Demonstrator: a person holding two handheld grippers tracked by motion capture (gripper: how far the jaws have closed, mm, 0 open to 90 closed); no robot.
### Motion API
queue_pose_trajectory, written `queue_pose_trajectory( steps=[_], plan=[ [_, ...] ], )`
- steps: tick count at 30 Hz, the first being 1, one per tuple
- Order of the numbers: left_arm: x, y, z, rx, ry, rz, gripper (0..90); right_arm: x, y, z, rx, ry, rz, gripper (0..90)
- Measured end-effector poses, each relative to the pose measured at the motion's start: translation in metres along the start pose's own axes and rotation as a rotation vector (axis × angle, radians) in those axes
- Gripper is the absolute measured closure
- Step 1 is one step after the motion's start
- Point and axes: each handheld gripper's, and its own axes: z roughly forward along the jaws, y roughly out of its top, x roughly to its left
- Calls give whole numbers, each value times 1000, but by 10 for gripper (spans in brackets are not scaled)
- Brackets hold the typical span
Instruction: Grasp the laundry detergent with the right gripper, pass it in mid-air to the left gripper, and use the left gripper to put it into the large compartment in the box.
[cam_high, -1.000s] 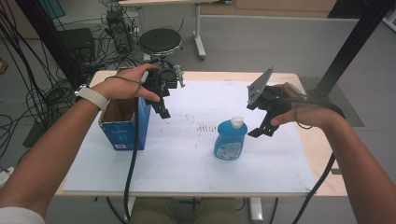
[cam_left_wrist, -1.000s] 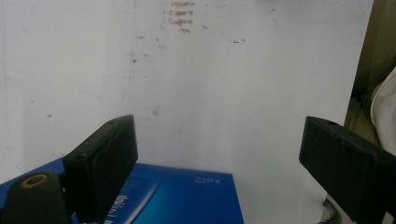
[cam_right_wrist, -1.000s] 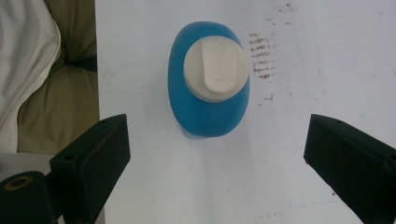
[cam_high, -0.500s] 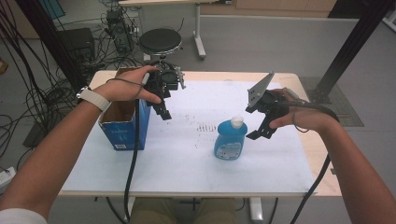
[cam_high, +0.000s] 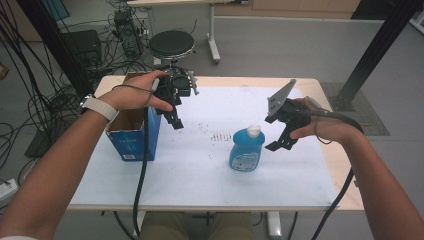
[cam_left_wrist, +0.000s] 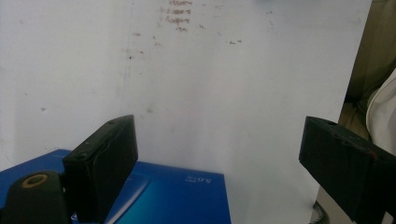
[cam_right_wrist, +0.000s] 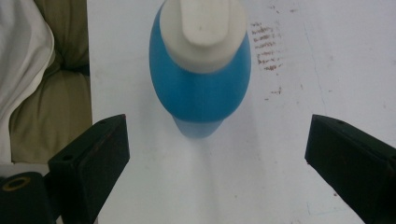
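Note:
A blue bottle with a white cap (cam_high: 247, 149) stands upright near the middle of the white table sheet (cam_high: 200, 165); the right gripper view looks down on that bottle (cam_right_wrist: 201, 70) from above. My right gripper (cam_high: 281, 134) hovers just right of the bottle, open, nothing between its fingers (cam_right_wrist: 98, 163). An open-topped blue cardboard box (cam_high: 134, 131) stands at the table's left. My left gripper (cam_high: 172, 117) hangs open over the box's right edge, pointing down. In the left gripper view a corner of the blue box (cam_left_wrist: 177, 200) lies below the wide-apart jaws.
Faint reddish-brown marks (cam_high: 217, 135) stain the sheet left of the bottle. A round black stool (cam_high: 171, 44) and cables stand behind the table. A black frame post (cam_high: 380, 45) rises at the back right. The wooden table edge (cam_high: 345, 165) shows at the right.
My right gripper has shifted slightly left toward the bottle. The left gripper, the box and the bottle have stayed in place.

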Motion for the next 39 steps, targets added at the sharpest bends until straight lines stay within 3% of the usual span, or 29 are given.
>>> queue_pose_trajectory(
  steps=[13, 18, 39],
  plan=[
    [-1, 6, 1, 8, -4, 1, 122, 1, -2, 1, -7, 3, -1, 65],
    [0, 6, 2, -24, -10, -16, 124, 0, -5, 1, 0, 12, 13, 62],
    [-3, 19, 11, 0, -5, 16, 124, 0, -17, 1, -85, 18, 10, 44]
  ],
)
